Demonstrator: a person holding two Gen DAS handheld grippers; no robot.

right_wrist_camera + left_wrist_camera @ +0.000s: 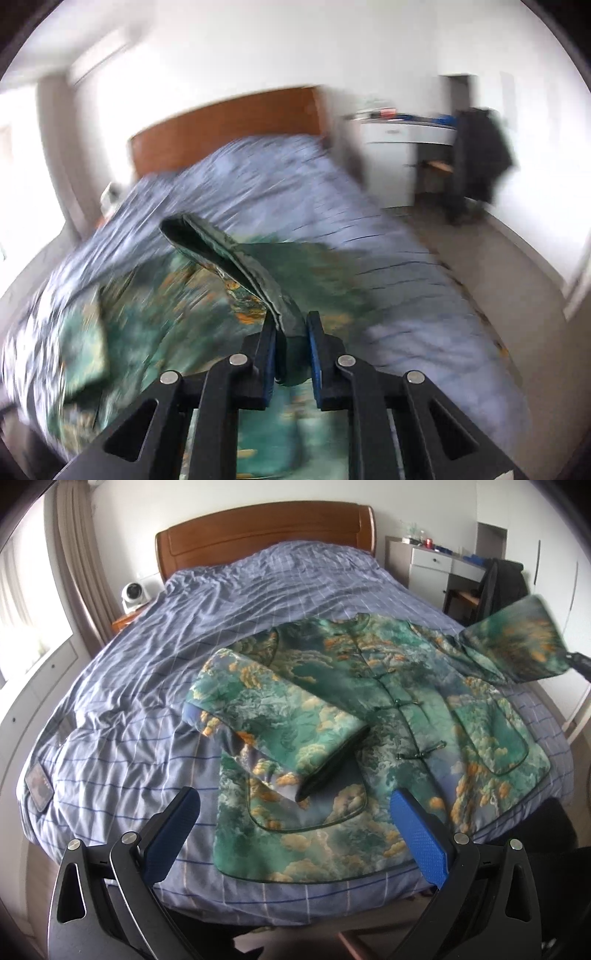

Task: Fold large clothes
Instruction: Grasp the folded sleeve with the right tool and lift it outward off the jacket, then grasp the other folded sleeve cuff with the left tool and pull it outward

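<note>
A green and blue jacket (pixel 388 716) with orange clouds and knot buttons lies front up on the bed. One sleeve (pixel 288 720) is folded across its front. My left gripper (pixel 295 797) hovers open over the jacket's near hem, with nothing between its blue pads (pixel 417 834). The other sleeve (pixel 517 642) is lifted off the bed at the right, blurred, with my right gripper (pixel 580 662) at its end. In the right wrist view my right gripper (pixel 291 321) is shut on that sleeve's dark-lined cuff (pixel 229 258), which arches up ahead of the fingers.
A blue checked duvet (pixel 147 686) covers the bed, with a wooden headboard (pixel 258 535) behind. A white fan (pixel 135 594) stands at the far left. A white desk (pixel 428 565) and a chair with a dark garment (pixel 502 587) stand at the right. A small dark flat object (pixel 37 786) lies on the bed's left edge.
</note>
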